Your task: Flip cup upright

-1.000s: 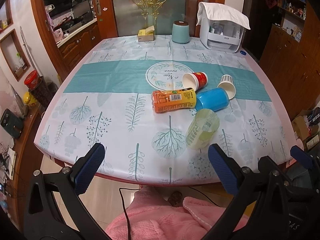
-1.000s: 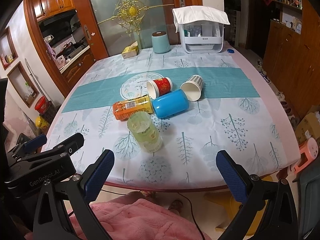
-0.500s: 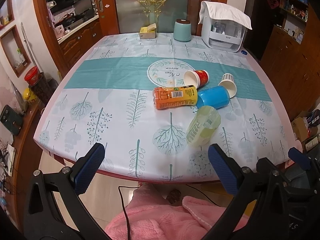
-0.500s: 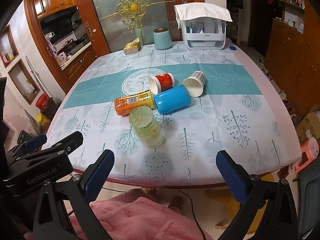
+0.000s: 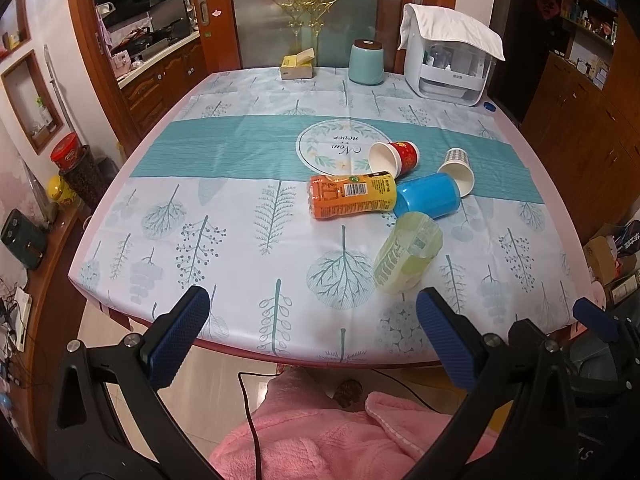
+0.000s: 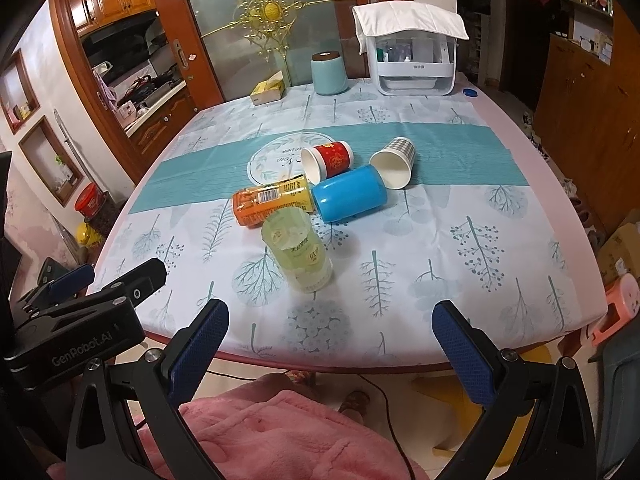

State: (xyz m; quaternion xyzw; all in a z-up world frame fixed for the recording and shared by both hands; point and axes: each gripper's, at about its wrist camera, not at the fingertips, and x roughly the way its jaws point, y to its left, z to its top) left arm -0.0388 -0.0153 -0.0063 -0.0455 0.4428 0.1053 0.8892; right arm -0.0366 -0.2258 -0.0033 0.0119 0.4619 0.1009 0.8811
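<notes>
Holding both grippers short of the near edge of the table (image 5: 120, 276), over my pink robe (image 6: 280, 432), I grip nothing. My left gripper (image 5: 308, 332) has its blue-padded fingers spread wide apart; my right gripper (image 6: 330, 350) is spread equally wide. The left gripper's body also shows at the lower left of the right wrist view.

Open room: the tablecloth between the near edge and the cluster is bare on its left half, and bare again to the right of the cluster out to the right edge.

Count of items lying on their sides in the cluster, five:
- One translucent yellow-green plastic cup (image 5: 408, 254) (image 6: 298, 254), nearest to me, apart from both grippers, base toward the near edge.
- One orange labelled plastic bottle (image 5: 352, 195) (image 6: 272, 202), just behind it.
- One blue cylindrical plastic cup (image 5: 428, 201) (image 6: 348, 194), touching the bottle's end.
- One red printed paper cup (image 5: 394, 159) (image 6: 328, 160), mouth toward the left.
- One grey-checked paper cup (image 5: 456, 170) (image 6: 394, 162), mouth toward me.

At the far edge stand one teal canister (image 5: 366, 62), one yellow tissue box (image 5: 297, 67) and one white cloth-covered appliance (image 5: 448, 66).
</notes>
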